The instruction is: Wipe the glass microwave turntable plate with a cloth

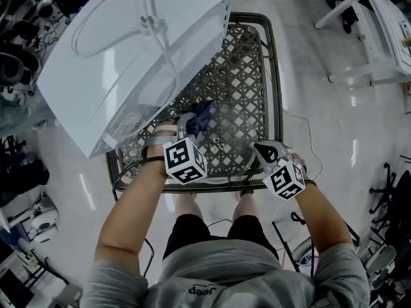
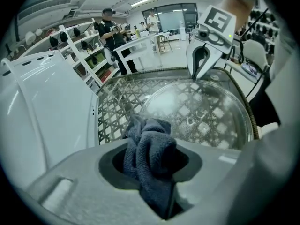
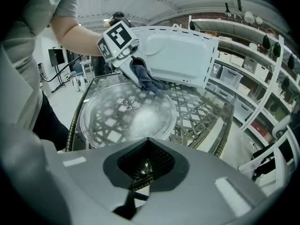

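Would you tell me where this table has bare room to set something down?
Bare: the tabletop strip between the microwave and the table's right rim, beyond the glass plate. Crowded: the left, filled by the microwave, and the near middle, with the plate and the left gripper's cloth.

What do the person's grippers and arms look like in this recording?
The left gripper and right gripper match. Each has a pale grey-white moulded body, dark inner faces on the jaws and a white cube printed with black square markers. The person wears a grey short-sleeved T-shirt, which leaves both forearms bare.
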Available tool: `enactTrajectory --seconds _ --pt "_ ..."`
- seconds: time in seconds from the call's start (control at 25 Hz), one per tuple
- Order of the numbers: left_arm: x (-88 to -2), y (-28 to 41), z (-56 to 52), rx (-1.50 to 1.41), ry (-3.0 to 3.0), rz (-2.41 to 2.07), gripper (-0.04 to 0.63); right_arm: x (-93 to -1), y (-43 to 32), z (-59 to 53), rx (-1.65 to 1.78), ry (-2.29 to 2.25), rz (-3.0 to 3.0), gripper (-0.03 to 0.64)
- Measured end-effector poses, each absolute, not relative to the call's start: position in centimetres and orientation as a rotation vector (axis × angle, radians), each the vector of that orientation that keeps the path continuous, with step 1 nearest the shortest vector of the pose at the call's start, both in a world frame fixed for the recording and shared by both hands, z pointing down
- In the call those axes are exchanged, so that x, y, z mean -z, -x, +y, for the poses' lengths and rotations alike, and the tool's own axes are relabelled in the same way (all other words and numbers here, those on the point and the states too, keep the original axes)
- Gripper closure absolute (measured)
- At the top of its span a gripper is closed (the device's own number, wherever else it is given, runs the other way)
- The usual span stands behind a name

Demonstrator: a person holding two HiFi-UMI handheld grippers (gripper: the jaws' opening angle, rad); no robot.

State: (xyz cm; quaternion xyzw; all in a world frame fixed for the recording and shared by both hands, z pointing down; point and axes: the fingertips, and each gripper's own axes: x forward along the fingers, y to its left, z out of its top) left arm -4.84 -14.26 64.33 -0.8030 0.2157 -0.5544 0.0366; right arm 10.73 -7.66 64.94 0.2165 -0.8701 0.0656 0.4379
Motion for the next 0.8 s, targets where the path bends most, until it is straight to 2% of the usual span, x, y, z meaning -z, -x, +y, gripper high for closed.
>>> enactTrajectory --seconds 0.44,0.8 --pt "-62.4 -9.1 -12.5 1.379 2.656 0.465 0.465 -64.9 -10.7 -7.6 -0.149 -0.538 -2.170 0.611" --pt "-64.8 -13.5 -11.5 1.413 2.647 0.347 0.465 -64.9 -10.7 -7.6 -0.148 -0.543 -2.178 0.611"
